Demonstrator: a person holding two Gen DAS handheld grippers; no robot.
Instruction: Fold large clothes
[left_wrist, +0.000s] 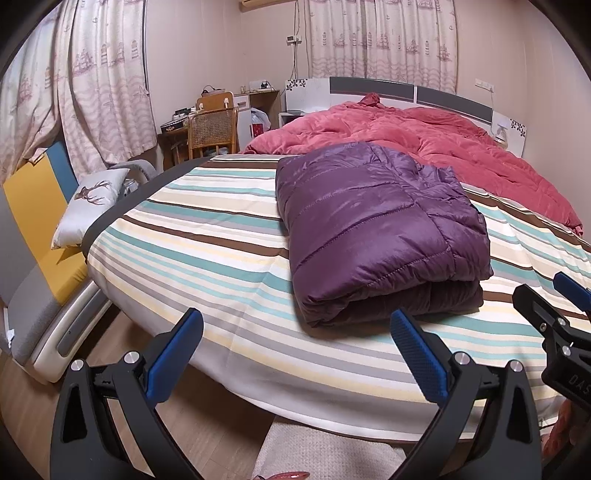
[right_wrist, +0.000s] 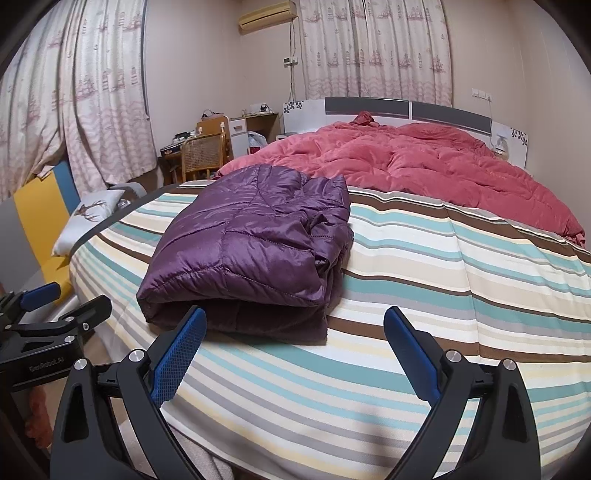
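Observation:
A purple quilted puffer jacket (left_wrist: 376, 229) lies folded into a thick rectangle on the striped bedspread (left_wrist: 207, 251). It also shows in the right wrist view (right_wrist: 255, 251), left of centre. My left gripper (left_wrist: 295, 328) is open and empty, held just off the bed's near edge, in front of the jacket's folded edge. My right gripper (right_wrist: 293, 326) is open and empty, near the jacket's front right corner. The right gripper shows at the right edge of the left wrist view (left_wrist: 569, 295); the left gripper shows at the left edge of the right wrist view (right_wrist: 55, 299).
A red quilt (left_wrist: 424, 147) is bunched at the head of the bed. A yellow and blue mattress pad (left_wrist: 40, 206) and a deer-print pillow (left_wrist: 92, 199) lie left of the bed. A wicker chair (left_wrist: 212, 129) and desk stand by the curtains. A wood floor lies below.

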